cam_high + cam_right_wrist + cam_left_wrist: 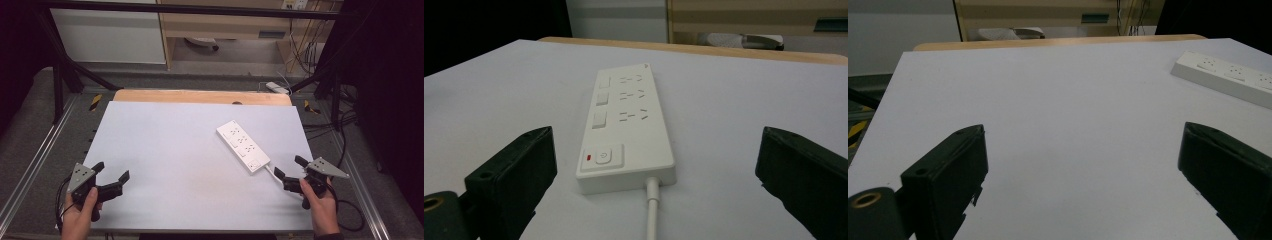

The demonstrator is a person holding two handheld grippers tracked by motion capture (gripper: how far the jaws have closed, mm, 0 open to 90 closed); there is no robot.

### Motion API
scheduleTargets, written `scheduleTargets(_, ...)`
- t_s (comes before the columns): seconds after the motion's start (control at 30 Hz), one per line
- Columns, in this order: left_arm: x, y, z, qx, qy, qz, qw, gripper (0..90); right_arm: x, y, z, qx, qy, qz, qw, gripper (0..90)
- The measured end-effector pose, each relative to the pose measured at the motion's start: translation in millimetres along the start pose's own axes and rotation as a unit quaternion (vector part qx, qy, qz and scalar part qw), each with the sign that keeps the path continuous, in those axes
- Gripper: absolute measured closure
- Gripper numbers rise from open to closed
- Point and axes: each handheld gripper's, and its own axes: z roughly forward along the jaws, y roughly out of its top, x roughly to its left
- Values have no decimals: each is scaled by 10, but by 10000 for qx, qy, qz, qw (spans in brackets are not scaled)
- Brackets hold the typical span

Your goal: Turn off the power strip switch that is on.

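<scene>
Facing the white power strip (626, 132) head-on, the right gripper (289, 172) sits just short of its cable end, jaws spread wide either side of the cord (651, 210), likely lining up for a grasp or the switch. Left gripper (111, 172), well apart from the strip, also wide, holds nothing. Strip lies diagonally on the table (165, 150), with 3 outlets. Cord runs out of frame; its plug end can't be made out.
</scene>
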Motion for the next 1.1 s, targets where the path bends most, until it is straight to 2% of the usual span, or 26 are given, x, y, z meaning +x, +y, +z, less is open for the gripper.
scheduleTargets(0.43, -2, -7, 2, -6, -12, 40, 10000, 55, 115, 78, -10, -164, -7, 16, 9999, 20)
scheduleTargets(0.53, 3, -8, 1, 27, -20, 77, 10000, 55, 137, 112, -3, -130, -36, 34, 9999, 21)
scheduleTargets(0.63, -6, -10, 11, 7, -46, 62, 10000, 56, 166, 183, 41, -87, -47, -14, 10000, 20)
scheduleTargets(0.73, -9, -11, 21, 16, -73, 58, 10000, 56, 176, 245, 100, -27, -63, 89, 9999, 20)
scheduleTargets(0.9, -11, -16, 21, 25, -97, 43, 9999, 54, 181, 360, 201, 28, -157, 64, 9999, 23)
scheduleTargets(1.1, -10, -21, 33, 67, -101, 44, 9999, 54, 199, 530, 336, 18, -79, 100, 9999, 28)
